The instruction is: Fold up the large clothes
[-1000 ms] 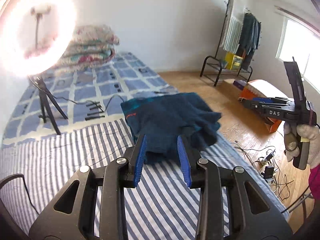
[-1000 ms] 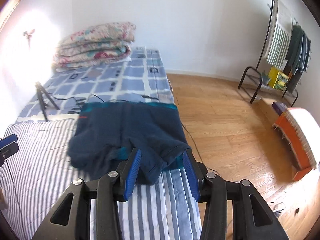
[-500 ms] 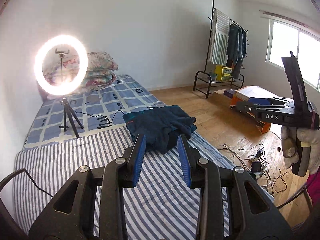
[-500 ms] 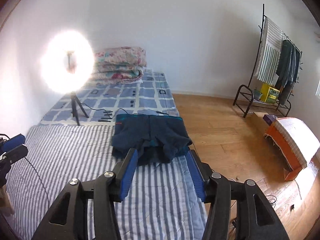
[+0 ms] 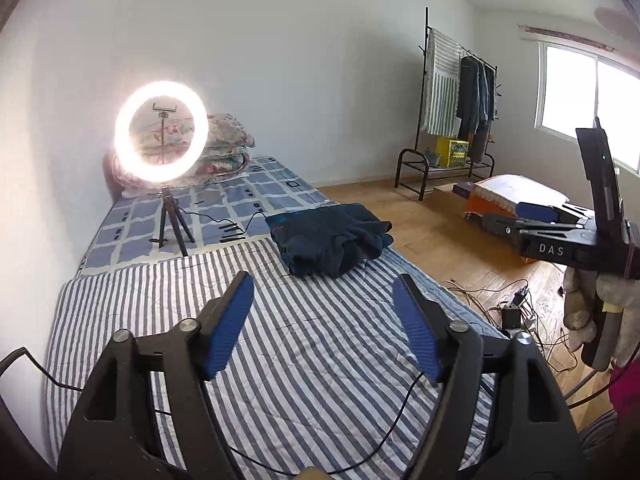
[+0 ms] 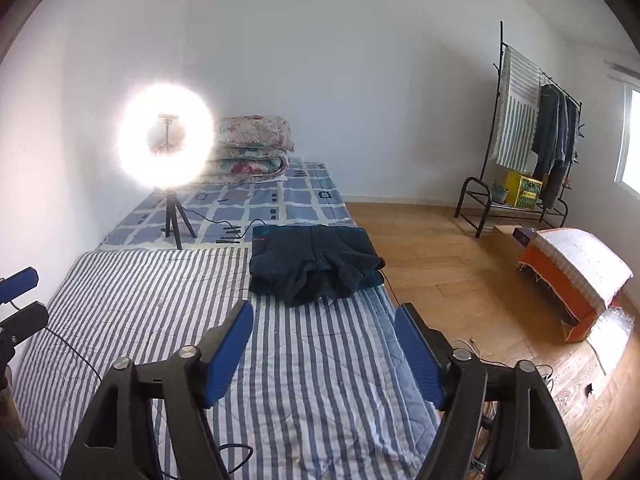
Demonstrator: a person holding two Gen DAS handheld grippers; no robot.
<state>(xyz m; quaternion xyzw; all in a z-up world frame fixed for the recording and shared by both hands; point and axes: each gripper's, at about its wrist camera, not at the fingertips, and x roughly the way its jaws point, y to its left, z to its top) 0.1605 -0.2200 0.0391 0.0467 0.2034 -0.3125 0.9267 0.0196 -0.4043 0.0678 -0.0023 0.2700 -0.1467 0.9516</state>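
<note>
A dark blue garment (image 5: 330,242) (image 6: 316,266) lies folded in a loose bundle on the striped bed sheet (image 5: 280,340) (image 6: 312,368), near the bed's right edge. My left gripper (image 5: 322,280) hovers well back from it, its jaws opening with only air between the blue pads. My right gripper (image 6: 325,306) is likewise away from the garment, jaws opening and empty. In the left wrist view the right gripper (image 5: 516,218) shows at the right, held by a gloved hand (image 5: 616,300). The left gripper (image 6: 20,300) peeks in at the right wrist view's left edge.
A lit ring light (image 5: 161,136) on a small tripod stands on the checked sheet behind the garment, its cable trailing over the bed. Folded quilts (image 6: 252,148) are stacked by the wall. A clothes rack (image 6: 532,140), an orange box (image 6: 572,280) and floor cables (image 5: 516,304) lie to the right.
Both grippers pulled back and upward from the garment, which now looks small and far. Their jaws went from narrow to wide. The garment stays on the bed.
</note>
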